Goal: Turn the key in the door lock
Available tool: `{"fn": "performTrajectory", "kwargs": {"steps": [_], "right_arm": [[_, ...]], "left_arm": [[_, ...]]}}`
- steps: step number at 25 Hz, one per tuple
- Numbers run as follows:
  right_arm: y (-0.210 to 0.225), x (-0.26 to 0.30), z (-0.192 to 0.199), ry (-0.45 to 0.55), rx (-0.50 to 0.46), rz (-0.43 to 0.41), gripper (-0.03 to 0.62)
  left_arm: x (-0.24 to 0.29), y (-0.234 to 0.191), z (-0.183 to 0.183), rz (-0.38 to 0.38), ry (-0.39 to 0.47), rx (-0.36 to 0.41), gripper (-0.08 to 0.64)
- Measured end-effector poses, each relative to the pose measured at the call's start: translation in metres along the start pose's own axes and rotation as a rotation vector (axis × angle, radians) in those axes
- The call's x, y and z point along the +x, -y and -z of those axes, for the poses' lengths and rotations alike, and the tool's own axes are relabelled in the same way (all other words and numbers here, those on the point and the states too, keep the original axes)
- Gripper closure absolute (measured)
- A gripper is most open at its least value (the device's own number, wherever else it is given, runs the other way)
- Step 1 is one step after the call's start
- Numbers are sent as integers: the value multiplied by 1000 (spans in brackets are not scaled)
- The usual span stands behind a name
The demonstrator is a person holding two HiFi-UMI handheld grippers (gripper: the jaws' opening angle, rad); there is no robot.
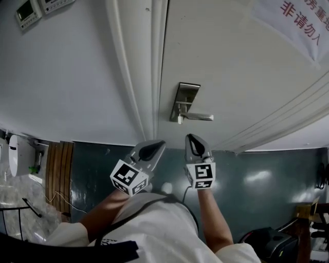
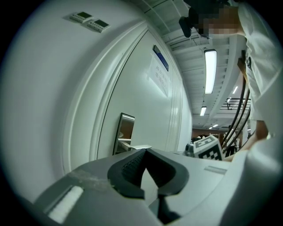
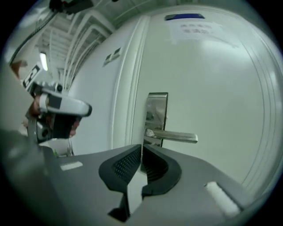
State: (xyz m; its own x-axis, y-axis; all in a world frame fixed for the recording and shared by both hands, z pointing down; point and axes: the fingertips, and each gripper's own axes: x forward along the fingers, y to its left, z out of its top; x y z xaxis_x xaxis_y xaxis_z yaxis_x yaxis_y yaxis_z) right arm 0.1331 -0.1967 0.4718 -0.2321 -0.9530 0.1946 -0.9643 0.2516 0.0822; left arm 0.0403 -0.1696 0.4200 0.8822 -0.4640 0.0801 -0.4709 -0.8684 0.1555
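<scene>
Claw of right gripper [image 3: 141, 146] closed, empty.

Left gripper [image 1: 160, 144], right gripper [image 1: 192, 137], both closed

Quick tally, nothing fancy: 1 white door [image 1: 231, 67], carrying 1 metal lock plate [image 1: 185, 95] and 1 lever handle [image 1: 198, 117], pretty much dead centre of the head view. 2 grippers down toward 6 o'clock, the left gripper [image 1: 158, 145] and the right gripper [image 1: 192, 138]. 2 marker cubes, 1 on the left [image 1: 128, 177] and 1 on the right [image 1: 201, 175]. 2 small wall panels [image 1: 28, 11] up at 11 o'clock. 1 paper notice [image 1: 303, 20] with red print at 2 o'clock. 1 blue sign [image 3: 185, 17] at 12 o'clock in the right gripper view.
</scene>
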Motion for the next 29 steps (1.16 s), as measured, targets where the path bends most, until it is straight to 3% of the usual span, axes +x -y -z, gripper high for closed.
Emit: {"fn": "performTrajectory", "kwargs": {"steps": [3, 7, 17, 29], "right_arm": [[-3, -18, -19, 60, 109, -8, 584], [-2, -36, -36, 116, 170, 3, 584], [-6, -61, -42, 124, 206, 55, 584], [-20, -60, -43, 103, 173, 105, 584]], "left_arm": [[1, 1, -3, 4, 2, 11, 555], [1, 3, -6, 8, 9, 14, 555], [-4, 4, -11, 15, 22, 5, 555], [-23, -7, -9, 50, 24, -4, 555]]}}
